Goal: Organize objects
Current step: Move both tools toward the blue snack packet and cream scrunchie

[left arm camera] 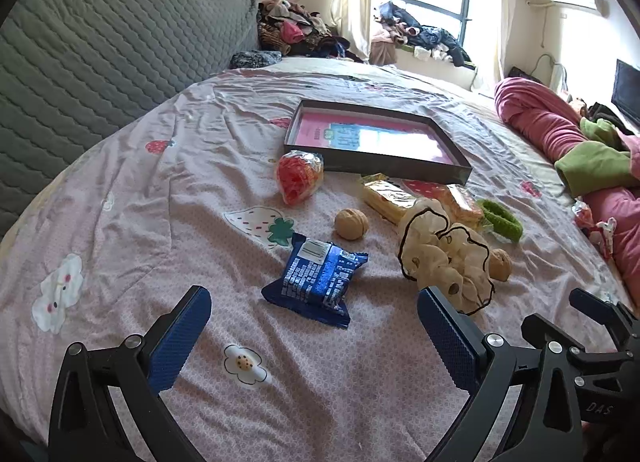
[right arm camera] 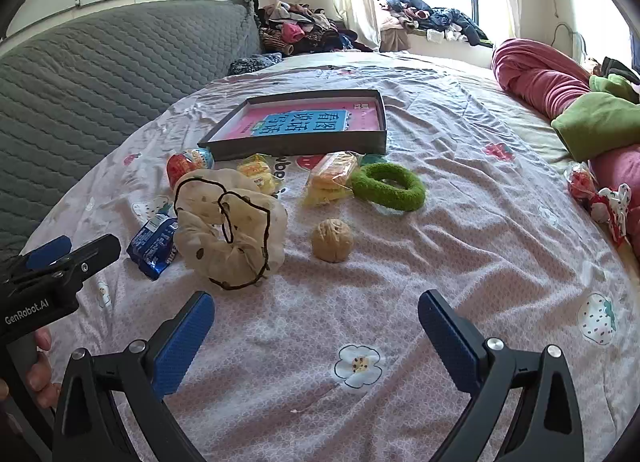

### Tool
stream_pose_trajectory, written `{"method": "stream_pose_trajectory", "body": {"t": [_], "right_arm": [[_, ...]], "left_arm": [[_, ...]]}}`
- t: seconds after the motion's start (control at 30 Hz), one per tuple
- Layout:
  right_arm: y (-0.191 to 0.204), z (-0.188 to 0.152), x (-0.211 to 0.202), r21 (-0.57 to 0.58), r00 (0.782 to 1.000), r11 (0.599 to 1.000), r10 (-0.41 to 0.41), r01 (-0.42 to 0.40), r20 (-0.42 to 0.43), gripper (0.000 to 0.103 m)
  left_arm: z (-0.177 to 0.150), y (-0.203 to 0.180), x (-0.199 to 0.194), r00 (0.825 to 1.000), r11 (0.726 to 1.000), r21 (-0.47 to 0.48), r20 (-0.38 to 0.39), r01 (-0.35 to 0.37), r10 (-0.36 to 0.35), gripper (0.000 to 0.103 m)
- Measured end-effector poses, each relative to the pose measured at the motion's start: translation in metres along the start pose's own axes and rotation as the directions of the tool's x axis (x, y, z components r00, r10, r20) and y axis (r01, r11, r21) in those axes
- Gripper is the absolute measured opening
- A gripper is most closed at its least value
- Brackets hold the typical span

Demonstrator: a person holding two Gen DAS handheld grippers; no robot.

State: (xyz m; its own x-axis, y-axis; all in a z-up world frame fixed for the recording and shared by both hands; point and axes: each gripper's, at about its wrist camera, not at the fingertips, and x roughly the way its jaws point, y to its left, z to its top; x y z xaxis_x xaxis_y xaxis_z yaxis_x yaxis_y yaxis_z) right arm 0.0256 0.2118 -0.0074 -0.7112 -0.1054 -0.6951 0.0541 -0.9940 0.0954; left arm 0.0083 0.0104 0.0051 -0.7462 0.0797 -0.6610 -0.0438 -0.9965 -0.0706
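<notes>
On the pink bedsheet lies a shallow dark box [left arm camera: 400, 167] [right arm camera: 376, 141] with a pink and blue booklet inside. In front of it are scattered a red snack bag [left arm camera: 298, 175] [right arm camera: 180, 167], yellow snack packs [left arm camera: 388, 197] [right arm camera: 332, 177], a green scrunchie [left arm camera: 502, 219] [right arm camera: 388, 183], a cream scrunchie [left arm camera: 444, 254] [right arm camera: 228, 225], a blue snack pack [left arm camera: 316, 278] [right arm camera: 154, 244] and walnuts [left arm camera: 351, 223] [left arm camera: 501, 264] [right arm camera: 332, 240]. My left gripper [left arm camera: 314, 324] is open just short of the blue pack. My right gripper [right arm camera: 316, 326] is open before a walnut. Neither holds anything.
A grey quilted headboard [left arm camera: 100, 53] runs along the left. Rolled pink and green bedding [left arm camera: 560, 133] [right arm camera: 560, 93] lies on the right with a red bag [right arm camera: 580, 181] beside it. Clothes are piled by the window [right arm camera: 432, 17]. The left gripper's body [right arm camera: 52, 274] shows at the right view's left edge.
</notes>
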Motion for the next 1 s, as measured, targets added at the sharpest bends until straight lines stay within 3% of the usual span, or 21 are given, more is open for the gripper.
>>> {"method": "stream_pose_trajectory", "body": {"t": [0.43,1.0], "right_arm": [[0.000,0.000,-0.002,0.009,1.000,1.000,0.018,-0.018,0.010,0.103],[0.002,0.004,-0.010,0.012,0.999,0.999,0.037,-0.038,0.029,0.103]], "left_arm": [[0.002,0.006,-0.003,1.000,0.999,-0.040,0.014,0.023,-0.022,0.103],[0.003,-0.001,-0.011,0.999,1.000,-0.005,0.012,0.030,-0.030,0.103]]}}
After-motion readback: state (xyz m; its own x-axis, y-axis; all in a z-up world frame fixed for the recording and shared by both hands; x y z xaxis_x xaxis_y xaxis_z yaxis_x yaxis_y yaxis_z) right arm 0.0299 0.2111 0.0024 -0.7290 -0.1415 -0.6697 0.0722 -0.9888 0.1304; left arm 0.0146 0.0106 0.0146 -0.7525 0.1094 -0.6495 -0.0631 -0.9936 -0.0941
